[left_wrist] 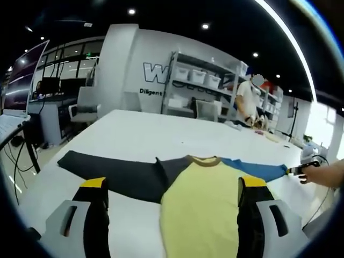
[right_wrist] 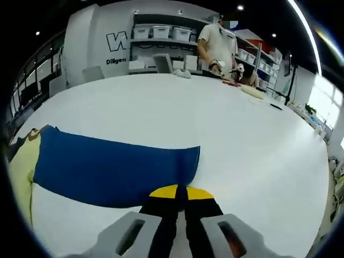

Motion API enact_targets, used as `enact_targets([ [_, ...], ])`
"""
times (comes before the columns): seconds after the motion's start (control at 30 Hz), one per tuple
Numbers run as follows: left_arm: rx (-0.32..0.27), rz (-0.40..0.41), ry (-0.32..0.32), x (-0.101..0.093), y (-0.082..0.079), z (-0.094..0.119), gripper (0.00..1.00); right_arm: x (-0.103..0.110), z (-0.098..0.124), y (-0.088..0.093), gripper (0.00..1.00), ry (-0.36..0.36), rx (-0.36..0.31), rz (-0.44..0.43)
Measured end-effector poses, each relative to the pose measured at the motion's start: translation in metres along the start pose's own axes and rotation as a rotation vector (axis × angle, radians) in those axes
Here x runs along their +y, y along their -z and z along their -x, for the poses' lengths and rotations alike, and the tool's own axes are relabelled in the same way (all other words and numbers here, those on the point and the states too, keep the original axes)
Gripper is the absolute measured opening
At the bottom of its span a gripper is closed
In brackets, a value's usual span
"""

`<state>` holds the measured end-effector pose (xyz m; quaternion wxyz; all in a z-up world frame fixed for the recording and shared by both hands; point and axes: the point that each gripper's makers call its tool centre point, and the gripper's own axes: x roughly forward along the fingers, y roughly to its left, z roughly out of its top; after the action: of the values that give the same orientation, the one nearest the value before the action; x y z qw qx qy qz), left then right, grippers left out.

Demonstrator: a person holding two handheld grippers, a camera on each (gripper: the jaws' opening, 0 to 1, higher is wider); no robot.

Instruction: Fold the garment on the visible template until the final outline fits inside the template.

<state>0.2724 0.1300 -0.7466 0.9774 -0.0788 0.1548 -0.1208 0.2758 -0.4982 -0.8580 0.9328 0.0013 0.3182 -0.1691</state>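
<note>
The right gripper (right_wrist: 179,194) has its fingers pressed together at the cuff end of the blue sleeve (right_wrist: 115,166), apparently pinching its edge. The left gripper (left_wrist: 172,188) hovers with fingers spread wide, holding nothing, above the shirt (left_wrist: 199,199), which lies flat on the white bench (left_wrist: 161,134) with its dark sleeve (left_wrist: 115,172) stretched out. No template outline is discernible. Folding looks barely begun; next, carry the blue sleeve inward over the yellow body.

One garment (left_wrist: 199,188), two grippers, one table (left_wrist: 140,134), one person (right_wrist: 217,45)
</note>
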Motion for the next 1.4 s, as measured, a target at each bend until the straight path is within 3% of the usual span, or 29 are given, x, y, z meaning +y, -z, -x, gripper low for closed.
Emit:
enact_targets([
  [0.17, 0.007, -0.002, 0.004, -0.001, 0.002, 0.000, 0.94, -0.005, 0.002, -0.020, 0.00, 0.019, -0.058, 0.045],
  [0.4, 0.014, -0.008, 0.010, -0.002, 0.003, -0.001, 0.93, -0.013, -0.006, -0.034, 0.00, 0.037, -0.070, 0.094],
  [0.5, 0.019, -0.007, 0.006, -0.001, 0.004, 0.000, 0.93, -0.012, -0.010, -0.048, 0.00, 0.048, -0.104, 0.133],
  [0.6, 0.018, -0.007, 0.003, 0.000, 0.004, 0.000, 0.92, -0.013, -0.015, -0.038, 0.00, 0.043, -0.054, 0.105],
  [0.9, 0.019, -0.008, 0.011, -0.003, 0.002, -0.001, 0.92, -0.011, 0.001, -0.051, 0.00, 0.042, -0.107, 0.068],
  [1.13, 0.010, -0.003, 0.026, -0.007, -0.001, 0.000, 0.91, -0.002, 0.019, -0.067, 0.00, 0.032, -0.155, 0.076],
  [1.4, -0.007, -0.004, 0.040, -0.011, -0.008, 0.003, 0.92, 0.035, 0.045, -0.106, 0.00, -0.006, -0.220, 0.121],
])
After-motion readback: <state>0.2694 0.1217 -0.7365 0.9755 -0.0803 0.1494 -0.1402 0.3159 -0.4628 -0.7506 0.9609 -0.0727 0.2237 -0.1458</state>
